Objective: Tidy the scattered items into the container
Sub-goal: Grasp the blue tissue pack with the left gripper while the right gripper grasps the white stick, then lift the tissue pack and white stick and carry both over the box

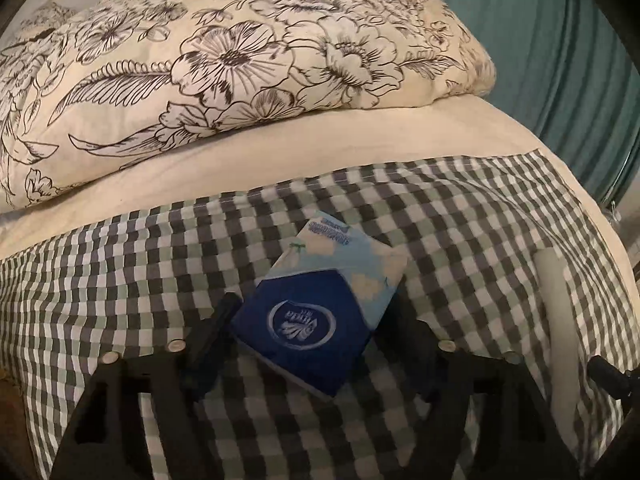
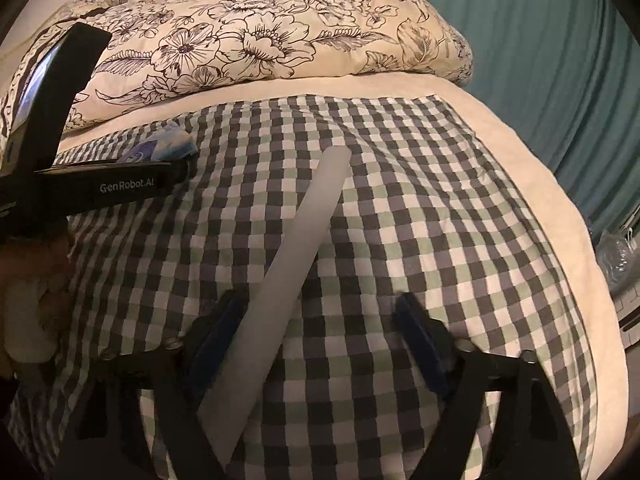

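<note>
I see the left hand-held gripper [image 1: 316, 322] straddling the blue tissue pack [image 1: 320, 308] on the checked bedspread [image 1: 120, 280], grip unclear. Right hand-held gripper [image 2: 320, 320] open around the white plastic tube [image 2: 296, 248], left finger beside it.

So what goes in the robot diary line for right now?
left gripper: around tissue pack | right gripper: around white tube, open | surface: checkered blanket

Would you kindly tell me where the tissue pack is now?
In the left wrist view, the tissue pack lies on the checked blanket between the left gripper's fingers, below the floral pillow.
</note>
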Available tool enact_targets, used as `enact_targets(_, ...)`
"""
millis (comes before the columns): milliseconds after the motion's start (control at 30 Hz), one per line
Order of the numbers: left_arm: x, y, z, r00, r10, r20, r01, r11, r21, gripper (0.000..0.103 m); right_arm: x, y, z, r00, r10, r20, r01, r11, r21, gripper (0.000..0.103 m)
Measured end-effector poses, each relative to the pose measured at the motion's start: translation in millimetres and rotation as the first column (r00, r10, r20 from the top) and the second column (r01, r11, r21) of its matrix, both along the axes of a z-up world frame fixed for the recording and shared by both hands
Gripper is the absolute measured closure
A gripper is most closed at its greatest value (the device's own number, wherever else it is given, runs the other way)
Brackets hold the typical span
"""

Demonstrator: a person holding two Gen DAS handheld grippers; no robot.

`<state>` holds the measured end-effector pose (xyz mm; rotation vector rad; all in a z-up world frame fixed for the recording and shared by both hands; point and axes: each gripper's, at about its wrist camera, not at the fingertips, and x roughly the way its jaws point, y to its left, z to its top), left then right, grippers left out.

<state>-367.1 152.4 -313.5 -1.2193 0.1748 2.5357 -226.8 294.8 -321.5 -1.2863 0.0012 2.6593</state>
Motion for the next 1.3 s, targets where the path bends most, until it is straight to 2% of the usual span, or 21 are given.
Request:
enact_targets(200, 16.9, -0.7, 8.1, 1.0, 0.003, 0.007, -0.003, 1.0, -0.013, 0.041, 8.4, -4.3, 8.9, 1.0, 0.013, 0.005, -0.013, 1.0, -0.008, 0.077)
enact_targets(300, 29.4, -5.7, 12.0, 1.0, 0.012, 0.016, -0.012, 1.0, -0.011, 0.041, 12.6, -6.2, 14.9, 1.0, 0.01, 0.006, -0.009, 1.0, -0.02, 0.093)
enact_targets(500, 57.1, -14.8, 21.4, 1.0, 0.021, 0.02, -0.021, 1.0, -0.014, 0.042, 28.4, -7.0, 25.7, 1.0, 0.004, 0.014, -0.003, 0.999, -0.04, 0.096)
enact_targets(700, 87.0, -22.7, 44.2, 1.0, 0.015, -0.003, -0.015, 1.0, -0.007, 0.042, 52.8, -3.6, 41.5, 1.0, -0.024, 0.002, 0.024, 0.998, -0.056, 0.097)
enact_targets(1033, 146.6, -34.5, 100.1, 0.997, 0.014, -0.079, -0.013, 1.0, 0.006, 0.041, 99.9, -13.4, 82.3, 0.998, -0.027, -0.052, 0.023, 0.997, -0.073, 0.097)
enact_targets(1300, 195.3, -55.2, 152.2, 0.988, 0.05, -0.145, -0.043, 0.998, 0.047, 0.041, 139.4, -23.2, 130.5, 0.991, -0.026, -0.13, 0.017, 0.997, -0.073, 0.097)
